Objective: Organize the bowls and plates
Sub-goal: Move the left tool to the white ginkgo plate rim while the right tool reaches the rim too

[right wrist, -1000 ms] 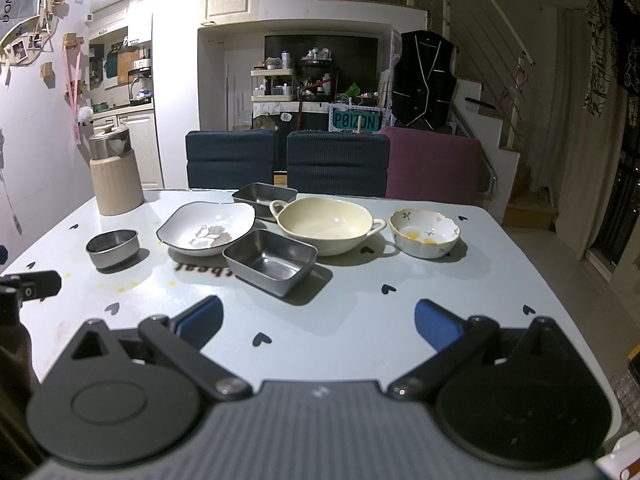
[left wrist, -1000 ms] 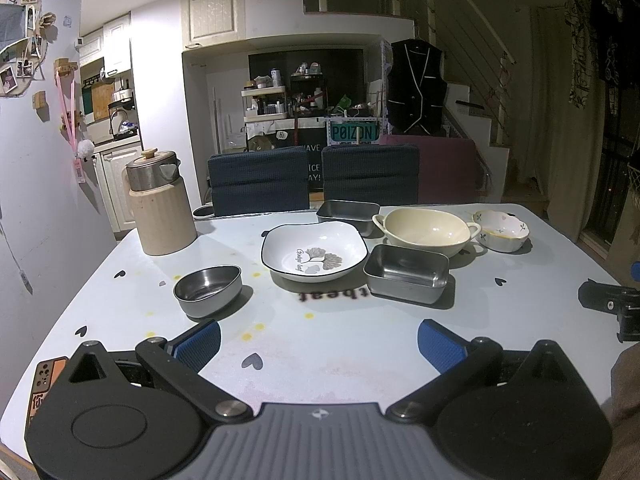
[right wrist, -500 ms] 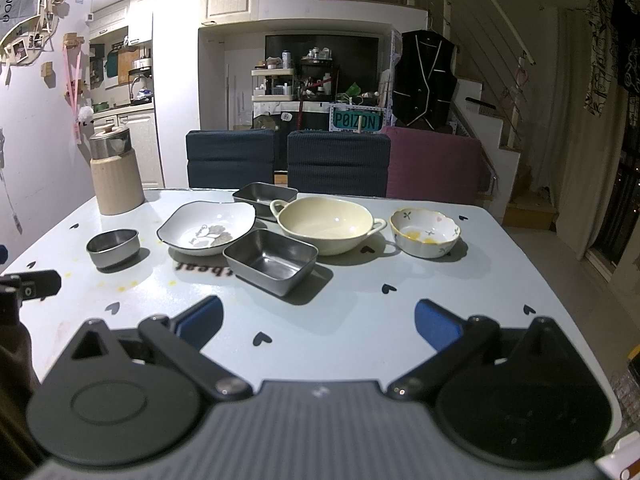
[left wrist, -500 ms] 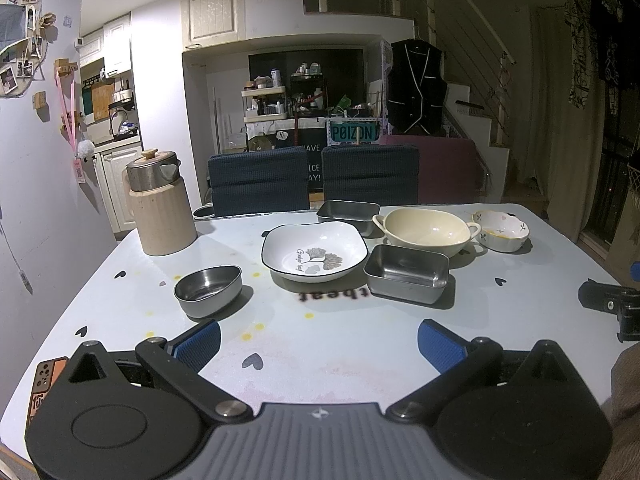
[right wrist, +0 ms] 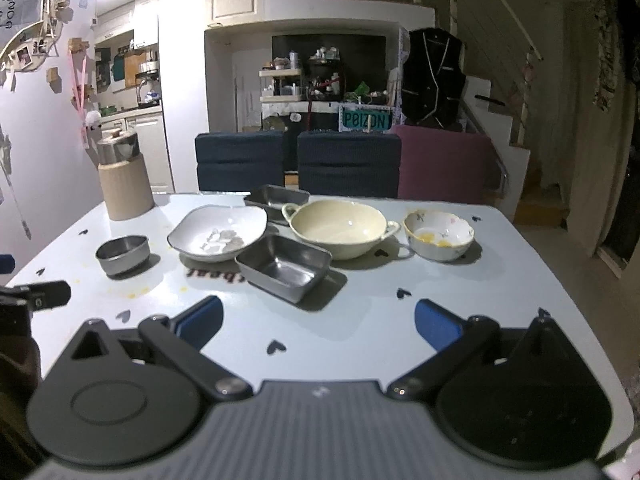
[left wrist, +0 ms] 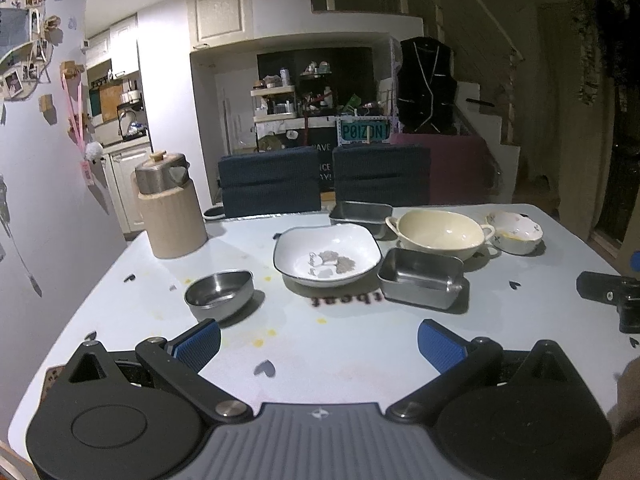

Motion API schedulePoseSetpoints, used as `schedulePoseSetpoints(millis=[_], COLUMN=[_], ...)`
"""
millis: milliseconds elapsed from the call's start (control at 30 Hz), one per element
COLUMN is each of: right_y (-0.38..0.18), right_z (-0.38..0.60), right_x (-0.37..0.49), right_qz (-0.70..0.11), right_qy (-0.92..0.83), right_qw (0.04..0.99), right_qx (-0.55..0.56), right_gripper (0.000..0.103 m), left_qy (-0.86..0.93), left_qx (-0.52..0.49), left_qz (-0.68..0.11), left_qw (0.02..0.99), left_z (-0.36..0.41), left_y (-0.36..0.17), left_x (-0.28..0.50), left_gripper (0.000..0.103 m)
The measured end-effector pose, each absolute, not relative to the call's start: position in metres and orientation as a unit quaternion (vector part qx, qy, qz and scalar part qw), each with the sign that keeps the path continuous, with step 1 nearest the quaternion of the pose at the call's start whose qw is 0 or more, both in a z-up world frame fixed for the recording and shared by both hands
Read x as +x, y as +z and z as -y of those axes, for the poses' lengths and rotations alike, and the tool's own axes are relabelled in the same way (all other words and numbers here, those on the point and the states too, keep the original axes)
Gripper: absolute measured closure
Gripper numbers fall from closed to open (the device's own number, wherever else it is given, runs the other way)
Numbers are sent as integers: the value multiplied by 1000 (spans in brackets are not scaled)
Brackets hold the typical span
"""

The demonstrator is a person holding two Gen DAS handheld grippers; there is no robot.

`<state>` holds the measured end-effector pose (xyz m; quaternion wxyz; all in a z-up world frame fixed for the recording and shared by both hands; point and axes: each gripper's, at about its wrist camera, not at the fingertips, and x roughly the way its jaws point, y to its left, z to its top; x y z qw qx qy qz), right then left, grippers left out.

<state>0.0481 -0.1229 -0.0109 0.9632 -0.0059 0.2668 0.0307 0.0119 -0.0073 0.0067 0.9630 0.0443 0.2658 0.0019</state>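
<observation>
Your left gripper (left wrist: pixel 318 342) & right gripper (right wrist: pixel 316 320) gape wide, holding nothing, low over the pale blue heart-print table (left wrist: pixel 360 360), w/ 6 dishes spread mid-table, unstacked, probably pre-grab.

Home dining table (left wrist: pixel 360 360), kitchen beyond

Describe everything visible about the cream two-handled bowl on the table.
The cream two-handled bowl is a wide, glossy, ceramic-looking dish with a small loop handle on each side. It stands upright and looks empty. It sits on the table mid-row, between the white square dish and the flowered bowl, behind the near steel tray. Neither gripper touches it.
</observation>
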Motion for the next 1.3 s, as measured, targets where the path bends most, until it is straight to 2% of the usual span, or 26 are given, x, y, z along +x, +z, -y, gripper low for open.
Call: schedulePoseSetpoints(millis=[667, 933, 1300], right_y=[9, 9, -26], right_z=[96, 82, 76], right_x=[145, 199, 268], right_qz=[-206, -179, -217], right_qy=[87, 104, 92], right_qw=[973, 977, 971], right_qx=[-53, -52, -51], right_gripper=[0, 0, 0], left_qy=[29, 17, 8], left_qx=[45, 81, 86], left_qz=[-209, -202, -239], left_qw=[976, 976, 967], left_z=[-18, -13, -25], left_y=[36, 26, -14], left_x=[121, 176, 252], left_gripper=[0, 0, 0])
